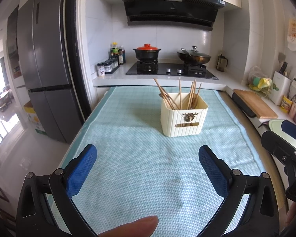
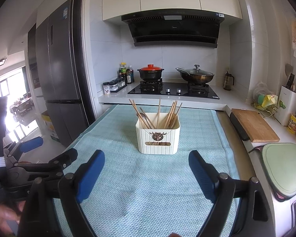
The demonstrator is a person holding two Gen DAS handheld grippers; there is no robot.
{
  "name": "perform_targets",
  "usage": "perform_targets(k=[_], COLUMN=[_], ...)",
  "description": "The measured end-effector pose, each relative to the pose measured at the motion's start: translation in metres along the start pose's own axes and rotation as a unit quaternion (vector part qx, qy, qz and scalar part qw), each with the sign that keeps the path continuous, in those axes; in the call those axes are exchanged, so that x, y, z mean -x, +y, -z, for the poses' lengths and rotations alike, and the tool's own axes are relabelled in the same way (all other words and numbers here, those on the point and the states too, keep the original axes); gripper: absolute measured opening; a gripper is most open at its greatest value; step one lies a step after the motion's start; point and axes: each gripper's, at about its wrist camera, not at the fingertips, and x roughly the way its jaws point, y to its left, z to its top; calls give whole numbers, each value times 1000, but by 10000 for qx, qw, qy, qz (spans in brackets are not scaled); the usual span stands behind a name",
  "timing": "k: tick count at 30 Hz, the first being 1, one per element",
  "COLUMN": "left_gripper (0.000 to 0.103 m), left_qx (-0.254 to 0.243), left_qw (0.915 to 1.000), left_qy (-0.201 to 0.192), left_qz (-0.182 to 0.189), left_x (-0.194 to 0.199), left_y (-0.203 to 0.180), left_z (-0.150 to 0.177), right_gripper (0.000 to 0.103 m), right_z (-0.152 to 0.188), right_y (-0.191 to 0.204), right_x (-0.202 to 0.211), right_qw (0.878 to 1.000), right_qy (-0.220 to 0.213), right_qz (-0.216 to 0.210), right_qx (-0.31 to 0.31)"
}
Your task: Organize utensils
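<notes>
With both grippers hovering over the near end of the light blue mat [image 1: 140, 173], neither one holds anything. Left gripper [image 1: 148, 154]: blue pads [image 1: 82, 169] spread wide, only mat between them. Right gripper [image 2: 147, 159]: same, pads [image 2: 90, 175] wide apart, nothing gripped.

Cream ribbed holder [image 2: 158, 138] stands upright on the mat, toward the far end, well apart from both sets of fingers. It's roughly centred ahead of the right gripper, and ahead and a bit right of the left one. Wooden chopsticks [image 2: 157, 113] stand in it, fanned out and leaning in different directions; a metal utensil [image 2: 144, 116] leans at its left side, type unclear.

A fingertip [image 1: 136, 227] shows at the bottom edge of the left view. Beyond the mat: stove [image 2: 173, 91] with a red-lidded pot [image 2: 150, 72] and a lidded wok [image 2: 196, 75]. Wooden cutting board [image 2: 253, 125] on the counter to the right.
</notes>
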Motion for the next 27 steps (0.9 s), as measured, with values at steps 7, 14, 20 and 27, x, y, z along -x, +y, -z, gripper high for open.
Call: perform_targets(k=[7,14,20,27], left_gripper=[103,103,103,103], left_qx=[17,31,15,27], left_qw=[10000,10000,10000,9999], left_qy=[40,48,69,115], left_qz=[75,33,32,95], left_x=[0,1,2,2], left_y=[1,1,0,0], left_z=[0,0,1,0], right_gripper=[89,89,89,89], right_z=[0,0,-1,-1], right_y=[0,0,2,2], right_x=[1,1,0,3], right_qw=[10000,10000,10000,10000], right_qy=[19,20,36,-3], right_qz=[-15,-13,-29,-41], right_qx=[5,-7,-1,25])
